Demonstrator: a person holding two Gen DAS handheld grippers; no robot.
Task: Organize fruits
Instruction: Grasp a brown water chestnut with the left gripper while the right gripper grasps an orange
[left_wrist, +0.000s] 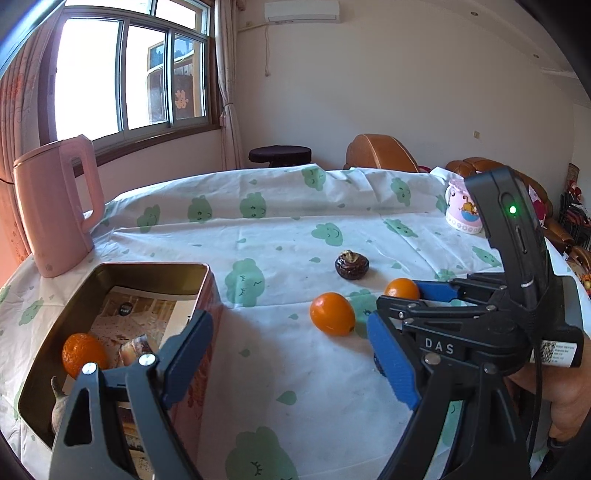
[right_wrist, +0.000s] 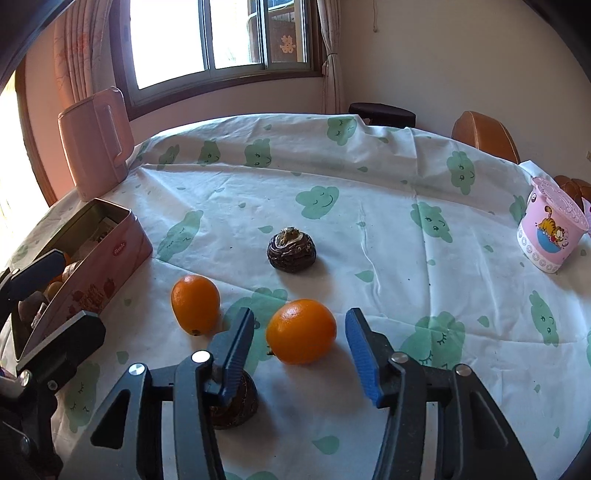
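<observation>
An orange lies on the tablecloth between the blue pads of my right gripper. A thin gap shows on each side of it, so the jaws stand open around it. A second orange lies just left of it. One dark brown round fruit sits farther back, and another is half hidden under my right gripper's left finger. My left gripper is open and empty beside the pink tin. The tin holds an orange and other fruit.
A pink kettle stands behind the tin at the table's left edge. A pink cartoon cup stands at the far right. Brown chairs and a dark stool are beyond the table.
</observation>
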